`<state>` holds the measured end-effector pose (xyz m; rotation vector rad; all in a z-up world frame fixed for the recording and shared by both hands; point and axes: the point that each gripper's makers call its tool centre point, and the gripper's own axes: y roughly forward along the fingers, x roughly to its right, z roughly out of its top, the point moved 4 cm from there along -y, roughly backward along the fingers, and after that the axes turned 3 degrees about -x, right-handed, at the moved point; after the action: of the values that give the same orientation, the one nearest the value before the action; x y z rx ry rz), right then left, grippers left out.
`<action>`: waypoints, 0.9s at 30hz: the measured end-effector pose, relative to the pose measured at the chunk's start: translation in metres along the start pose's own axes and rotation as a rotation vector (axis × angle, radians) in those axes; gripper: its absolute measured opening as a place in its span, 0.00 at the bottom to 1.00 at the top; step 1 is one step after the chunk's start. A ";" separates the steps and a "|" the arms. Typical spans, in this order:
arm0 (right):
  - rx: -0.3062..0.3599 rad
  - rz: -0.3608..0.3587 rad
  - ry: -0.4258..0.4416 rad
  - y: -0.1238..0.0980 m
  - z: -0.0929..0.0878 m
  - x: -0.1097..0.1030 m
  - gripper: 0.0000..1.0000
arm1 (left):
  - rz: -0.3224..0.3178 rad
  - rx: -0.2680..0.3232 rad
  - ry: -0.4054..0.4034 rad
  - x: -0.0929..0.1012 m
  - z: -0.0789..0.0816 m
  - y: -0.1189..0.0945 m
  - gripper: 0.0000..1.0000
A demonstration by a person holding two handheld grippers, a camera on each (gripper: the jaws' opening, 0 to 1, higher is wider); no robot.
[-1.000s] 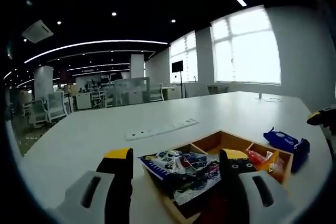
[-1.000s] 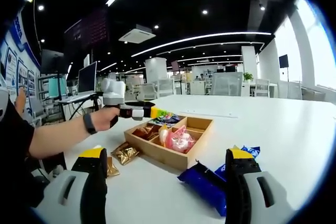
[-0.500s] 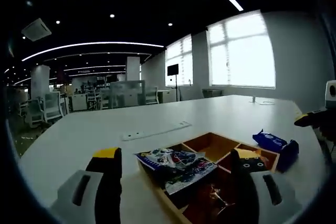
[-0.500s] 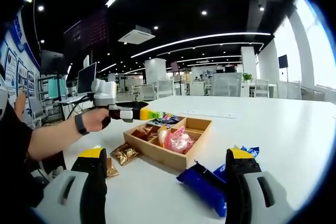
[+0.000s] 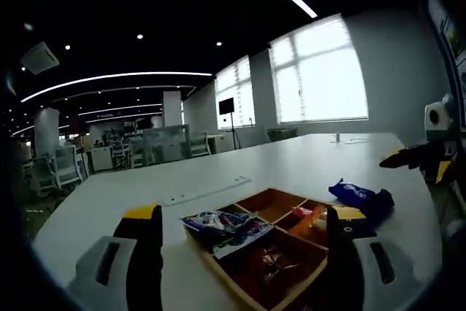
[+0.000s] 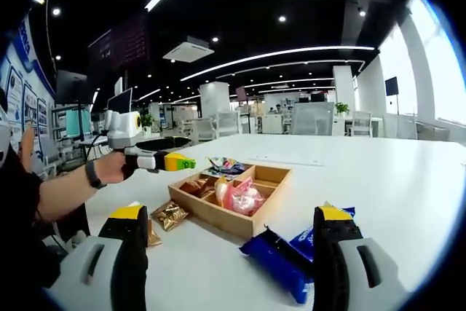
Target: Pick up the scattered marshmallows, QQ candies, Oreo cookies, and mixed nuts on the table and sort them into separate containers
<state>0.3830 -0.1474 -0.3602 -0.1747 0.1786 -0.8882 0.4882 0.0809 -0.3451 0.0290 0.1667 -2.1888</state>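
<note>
Now the left gripper (image 6: 175, 161) is drawn back from the wooden tray (image 6: 218, 213) — jaws spread, nothing held. The right gripper (image 6: 229, 253), spread too, is held near the blue packets (image 6: 280, 256) beside the tray — likely next.

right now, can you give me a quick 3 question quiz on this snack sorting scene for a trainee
1. True or false: the blue packets lie on the table outside the wooden tray.
2. Multiple choice: what lies on the table between the tray and the right gripper's yellow-tipped jaw? A) gold-wrapped packets B) a cup C) a spoon
3. Fill in: the left gripper is held out by a person's ____.

Key: 1 true; 2 A; 3 hand
</note>
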 end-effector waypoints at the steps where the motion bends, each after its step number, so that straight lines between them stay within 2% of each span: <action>1: 0.001 -0.001 -0.001 0.000 0.000 0.000 0.90 | -0.003 -0.002 0.008 0.002 0.000 -0.003 0.97; 4: 0.005 0.000 0.001 0.000 0.001 0.002 0.90 | -0.015 -0.002 0.017 0.010 -0.001 -0.014 0.97; 7: 0.007 -0.002 0.003 0.000 0.001 0.003 0.90 | -0.018 -0.002 0.016 0.011 -0.001 -0.016 0.97; 8: 0.007 -0.002 0.003 0.000 0.001 0.003 0.90 | -0.023 -0.009 0.019 0.016 -0.005 -0.025 0.97; 15: 0.006 0.001 0.008 0.000 -0.002 0.005 0.90 | -0.007 -0.046 0.030 0.023 -0.022 -0.041 0.97; 27: 0.008 0.006 0.016 0.001 -0.003 0.007 0.90 | 0.028 -0.080 0.018 0.030 -0.041 -0.079 0.97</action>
<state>0.3872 -0.1531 -0.3641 -0.1597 0.1909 -0.8841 0.4052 0.1072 -0.3794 0.0057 0.2627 -2.1529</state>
